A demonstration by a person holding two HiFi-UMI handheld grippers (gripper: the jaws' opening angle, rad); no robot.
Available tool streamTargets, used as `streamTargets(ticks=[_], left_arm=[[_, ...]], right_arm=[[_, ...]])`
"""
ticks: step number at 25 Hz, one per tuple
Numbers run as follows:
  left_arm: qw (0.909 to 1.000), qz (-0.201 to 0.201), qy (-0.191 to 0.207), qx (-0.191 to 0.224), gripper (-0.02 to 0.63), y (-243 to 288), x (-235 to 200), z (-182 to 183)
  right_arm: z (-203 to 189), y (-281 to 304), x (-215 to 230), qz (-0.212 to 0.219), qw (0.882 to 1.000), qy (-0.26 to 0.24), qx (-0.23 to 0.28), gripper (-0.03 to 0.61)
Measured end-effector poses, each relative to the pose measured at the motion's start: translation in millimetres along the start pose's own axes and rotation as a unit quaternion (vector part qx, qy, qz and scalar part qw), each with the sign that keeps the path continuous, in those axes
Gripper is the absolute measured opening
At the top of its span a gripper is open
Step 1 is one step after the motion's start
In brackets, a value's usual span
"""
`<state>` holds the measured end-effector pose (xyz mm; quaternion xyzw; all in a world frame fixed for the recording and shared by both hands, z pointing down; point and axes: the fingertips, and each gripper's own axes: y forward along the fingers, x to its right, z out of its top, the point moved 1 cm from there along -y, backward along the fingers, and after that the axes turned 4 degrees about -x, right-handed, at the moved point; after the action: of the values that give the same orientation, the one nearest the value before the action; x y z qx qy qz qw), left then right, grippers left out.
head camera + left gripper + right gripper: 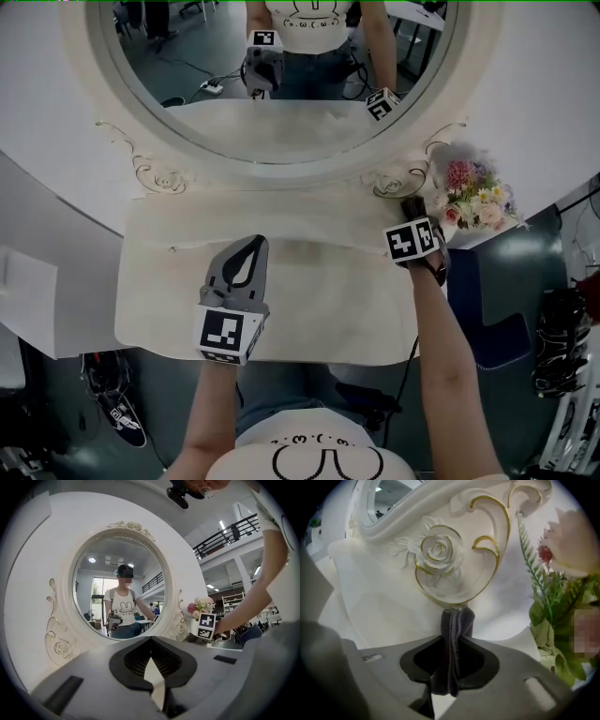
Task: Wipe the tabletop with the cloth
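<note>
A cream tabletop (328,300) stands in front of a round mirror (281,112). My right gripper (413,208) is at the table's back right corner, shut on a folded dark cloth (457,620). The cloth's end hangs just in front of the carved rose (437,550) on the mirror frame. My left gripper (254,244) hovers over the middle left of the tabletop. Its jaws are shut with nothing between them (151,639). From the left gripper view, the right gripper's marker cube (206,626) shows at the right of the mirror (117,583).
A bunch of pink and white flowers (476,199) stands just right of the right gripper, and its green leaves (553,616) are close to the cloth. The ornate mirror frame (159,173) borders the table's back edge. Shoes and cables lie on the floor (112,412) around the table.
</note>
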<state>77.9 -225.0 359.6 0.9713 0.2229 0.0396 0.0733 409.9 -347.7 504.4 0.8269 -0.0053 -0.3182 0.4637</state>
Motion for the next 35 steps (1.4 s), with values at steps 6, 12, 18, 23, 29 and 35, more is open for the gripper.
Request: streamTargets(ticks=[6, 12, 18, 23, 29, 35], left_arm=[[0.9998, 0.018, -0.006, -0.003, -0.002, -1.0, 15.7, 2.9], [0.9988, 0.047, -0.008, -0.006, -0.002, -0.5, 24.5, 4.9], [0.9979, 0.064, -0.007, -0.010, -0.002, 3.3, 26.7, 9.6], [0.9975, 0.069, -0.006, -0.013, -0.002, 3.5, 26.0, 7.1], [0.9975, 0.070, -0.009, -0.008, -0.002, 1.0, 6.9, 6.6], [0.9983, 0.057, -0.012, -0.002, -0.002, -8.2, -27.6, 4.9]], right_arm=[[1.0, -1.6, -7.1, 0.013, 1.000, -0.007, 0.002, 0.086], [2.2, -3.5, -11.0, 0.040, 0.999, -0.004, 0.007, 0.085], [8.3, -6.2, -17.2, 0.060, 0.998, -0.006, 0.003, 0.086], [9.7, -8.0, -23.0, 0.066, 0.998, -0.007, 0.002, 0.086], [14.9, -10.9, -32.9, 0.069, 0.997, -0.007, -0.012, 0.086], [27.4, -17.8, -51.8, 0.062, 0.998, 0.004, -0.023, 0.085]])
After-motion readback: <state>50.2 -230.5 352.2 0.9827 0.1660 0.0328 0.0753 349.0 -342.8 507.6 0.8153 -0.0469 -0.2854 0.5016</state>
